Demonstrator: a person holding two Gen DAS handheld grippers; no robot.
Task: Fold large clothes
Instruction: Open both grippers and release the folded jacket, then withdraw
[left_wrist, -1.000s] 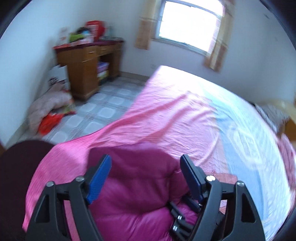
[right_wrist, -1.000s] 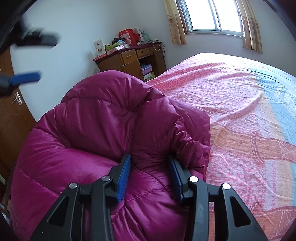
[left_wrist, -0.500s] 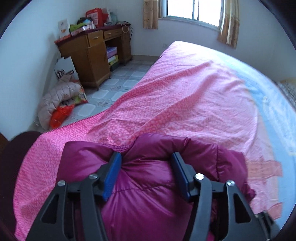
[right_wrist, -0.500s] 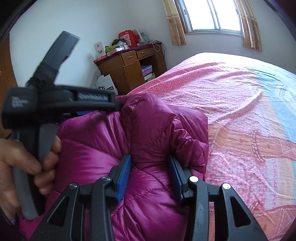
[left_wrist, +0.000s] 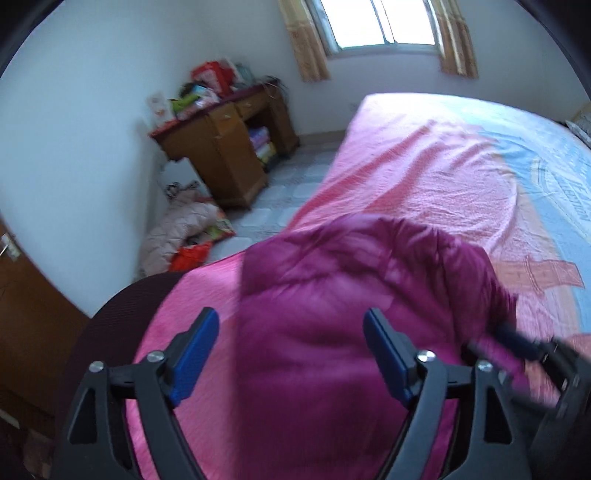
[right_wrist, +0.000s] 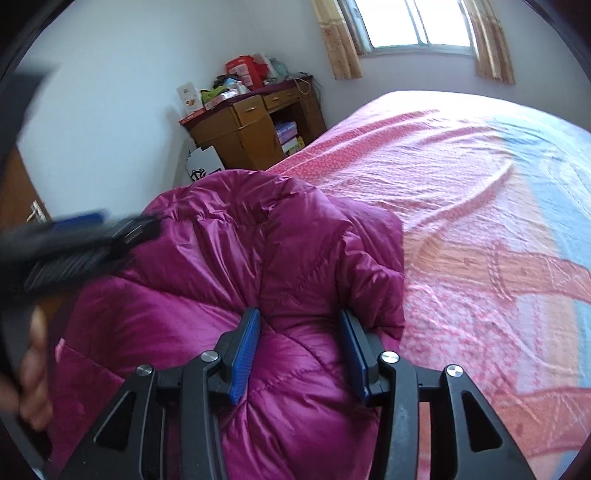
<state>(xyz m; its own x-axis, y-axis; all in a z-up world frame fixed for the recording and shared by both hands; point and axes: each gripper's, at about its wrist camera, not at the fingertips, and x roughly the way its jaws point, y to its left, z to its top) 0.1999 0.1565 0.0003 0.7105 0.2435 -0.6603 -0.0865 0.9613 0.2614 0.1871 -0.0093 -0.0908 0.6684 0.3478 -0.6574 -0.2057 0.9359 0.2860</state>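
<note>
A magenta puffer jacket (left_wrist: 351, 295) lies bunched on the near end of the pink bedspread (left_wrist: 424, 173). My left gripper (left_wrist: 291, 350) hovers over the jacket's left part. Its jaws are opening, and its blue pads stand wide apart and clear of the fabric. In the right wrist view the left gripper (right_wrist: 74, 236) is a blur at the jacket's left edge, held by a hand (right_wrist: 33, 369). My right gripper (right_wrist: 299, 354) has a puffy fold of the jacket (right_wrist: 240, 258) between its pads. Those jaws are opening too, with the pads still against the fabric.
A wooden desk (left_wrist: 221, 147) piled with boxes stands by the wall under the window (left_wrist: 380, 22). Clothes and bags (left_wrist: 177, 236) lie on the tiled floor beside it. A dark chair back (left_wrist: 122, 332) is at lower left. The bed runs far to the right.
My left gripper has let go of the jacket's top fold, spread its jaws and drawn back. The jacket has sunk lower. My right gripper's jaws are slightly wider on their fold.
</note>
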